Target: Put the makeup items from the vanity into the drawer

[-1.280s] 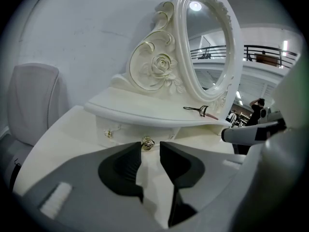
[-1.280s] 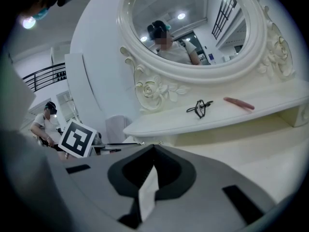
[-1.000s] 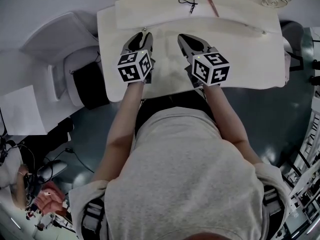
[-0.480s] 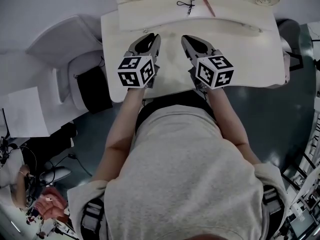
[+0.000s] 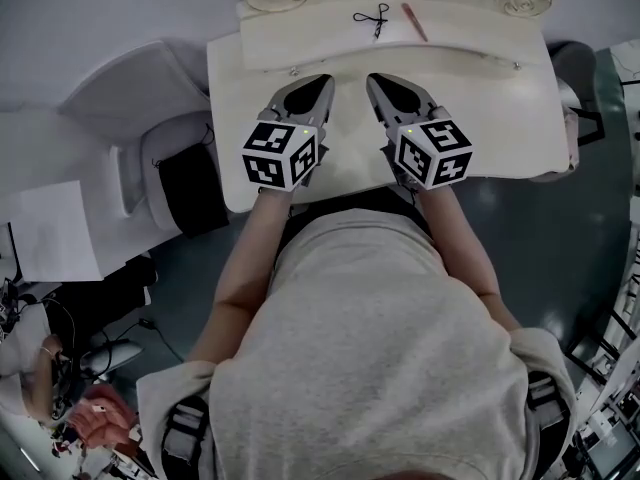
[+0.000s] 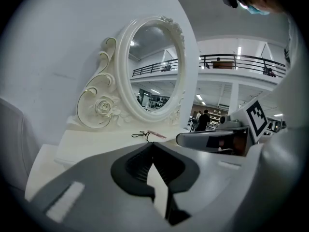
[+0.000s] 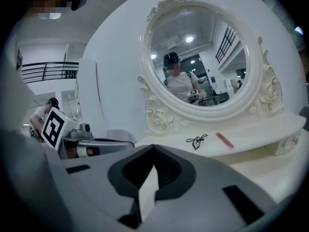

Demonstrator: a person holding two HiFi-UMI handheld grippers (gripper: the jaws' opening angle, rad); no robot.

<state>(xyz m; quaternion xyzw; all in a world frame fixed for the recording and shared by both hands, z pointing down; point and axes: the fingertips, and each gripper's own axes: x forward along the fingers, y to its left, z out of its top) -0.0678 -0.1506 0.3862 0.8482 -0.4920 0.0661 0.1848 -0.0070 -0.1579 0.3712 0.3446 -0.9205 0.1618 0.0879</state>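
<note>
both shut, empty: left gripper (image 5: pixel 322 81), jaws just closed on nothing, and right gripper (image 5: pixel 376 80). best reopened, brought low over vanity (image 5: pixel 500 118), pinching pink stick (image 5: pixel 414 22) or black tool (image 5: pixel 372 15).

Vanity (image 5: pixel 500 108) is all creamy white, with carved roses and scrolls on the mirror frame (image 7: pixel 155 115). The little looped tool (image 5: pixel 373 14) is black, the makeup stick (image 5: pixel 414 22) is pink. My left claw (image 5: pixel 325 81) and right claw (image 5: pixel 374 80) are grey with black pads and black-and-white square-marker cubes. My tee (image 5: pixel 380 348) is light grey.
</note>
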